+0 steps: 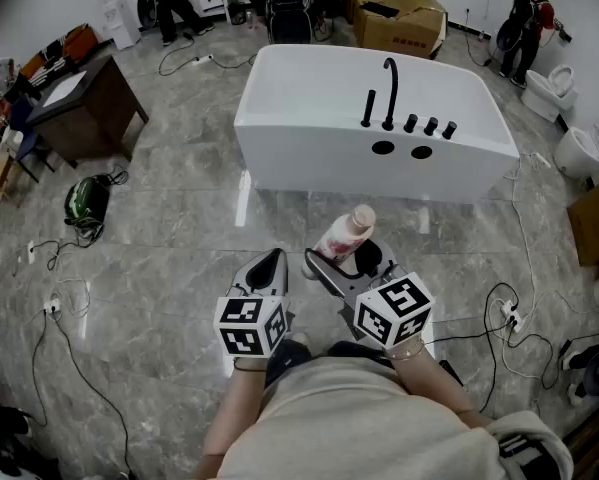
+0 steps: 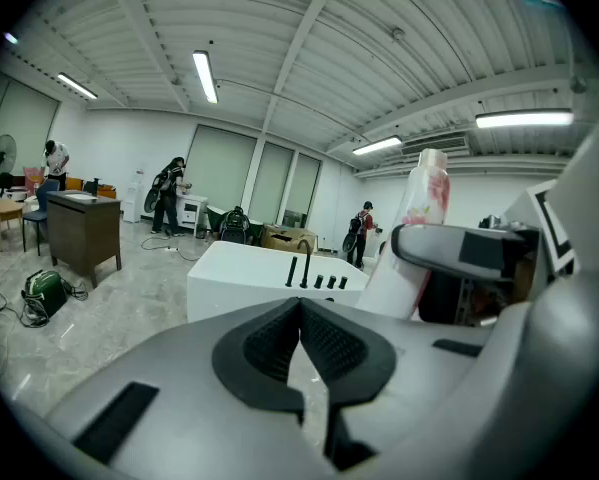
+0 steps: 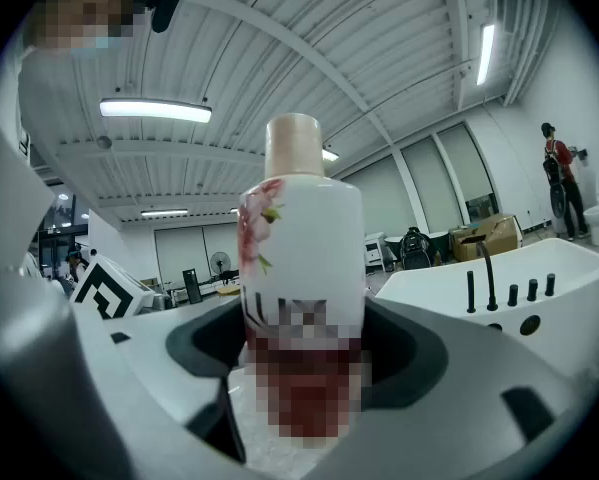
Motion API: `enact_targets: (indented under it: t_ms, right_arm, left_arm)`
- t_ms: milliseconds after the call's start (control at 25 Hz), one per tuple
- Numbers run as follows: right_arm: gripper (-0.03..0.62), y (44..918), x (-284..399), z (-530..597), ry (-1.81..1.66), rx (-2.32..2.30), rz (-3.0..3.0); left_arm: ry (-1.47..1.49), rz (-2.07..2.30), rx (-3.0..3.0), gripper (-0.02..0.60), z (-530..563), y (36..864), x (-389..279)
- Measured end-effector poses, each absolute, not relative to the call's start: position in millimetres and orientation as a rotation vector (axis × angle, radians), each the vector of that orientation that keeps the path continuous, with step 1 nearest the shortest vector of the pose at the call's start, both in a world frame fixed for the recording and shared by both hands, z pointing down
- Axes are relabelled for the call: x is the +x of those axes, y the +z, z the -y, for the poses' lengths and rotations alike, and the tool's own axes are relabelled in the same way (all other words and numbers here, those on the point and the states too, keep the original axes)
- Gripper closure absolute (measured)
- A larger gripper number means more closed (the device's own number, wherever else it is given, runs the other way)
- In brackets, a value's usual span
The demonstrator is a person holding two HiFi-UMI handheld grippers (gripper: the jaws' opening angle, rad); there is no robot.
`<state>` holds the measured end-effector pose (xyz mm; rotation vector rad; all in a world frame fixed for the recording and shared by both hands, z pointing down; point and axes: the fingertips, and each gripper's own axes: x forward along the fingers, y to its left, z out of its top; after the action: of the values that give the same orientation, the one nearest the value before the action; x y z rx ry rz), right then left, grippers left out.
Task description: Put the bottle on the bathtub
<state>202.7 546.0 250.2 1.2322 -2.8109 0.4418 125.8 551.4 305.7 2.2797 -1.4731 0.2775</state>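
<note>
In right gripper [image 3: 304,360]: white bottle [image 3: 301,230], pink floral print, beige cap [image 3: 293,134].

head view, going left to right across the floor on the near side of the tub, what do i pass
green bag → left gripper → bottle → cardboard box at the right edge

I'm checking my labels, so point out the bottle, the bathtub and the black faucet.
bottle [image 3: 301,258]: right gripper view, on its white body below the cap.
bathtub [image 1: 309,173]: head view, on its white front wall.
faucet [image 1: 391,98]: head view, on its tall black upright stem.
</note>
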Motion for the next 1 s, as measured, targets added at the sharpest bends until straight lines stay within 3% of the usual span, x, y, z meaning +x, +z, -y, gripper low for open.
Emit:
enact_targets:
  t_ms: [1000]
  right_arm:
    - [0.26, 253, 165, -514, 0.478, 1.36, 2.79]
  left_arm:
    - [0.272, 1.349, 2.316, 0.574, -527, 322, 73]
